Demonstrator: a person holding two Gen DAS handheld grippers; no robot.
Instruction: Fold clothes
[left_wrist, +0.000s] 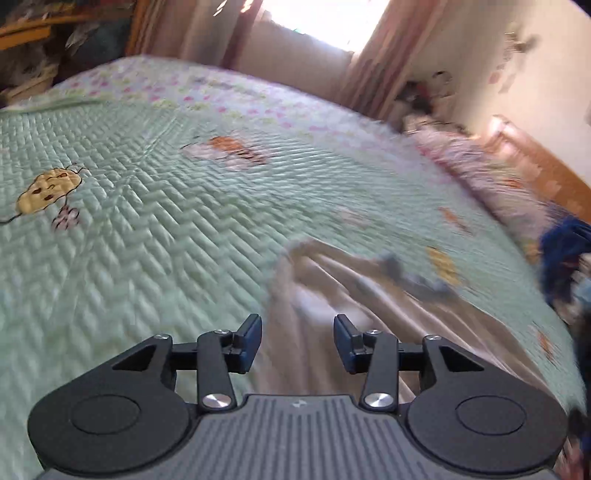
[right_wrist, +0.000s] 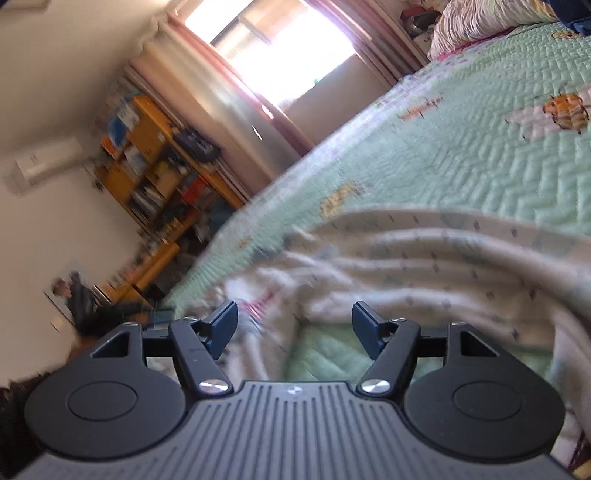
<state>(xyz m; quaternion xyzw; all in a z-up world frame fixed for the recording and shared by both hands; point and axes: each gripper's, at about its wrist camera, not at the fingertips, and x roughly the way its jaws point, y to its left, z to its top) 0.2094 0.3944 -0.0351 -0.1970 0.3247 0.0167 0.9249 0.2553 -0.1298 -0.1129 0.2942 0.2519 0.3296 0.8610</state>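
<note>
Plainly, left tool (left_wrist: 297, 341) stands part open with nothing between its pads, the beige garment (left_wrist: 332, 317) lying rumpled just beyond and below it on the green quilted bed (left_wrist: 147, 229). Right tool (right_wrist: 294, 330) gapes wider, also empty, the same patterned garment bunched close ahead and to its right. Judged early: cloth unflattened, no neat fold showing, folding all left.
</note>
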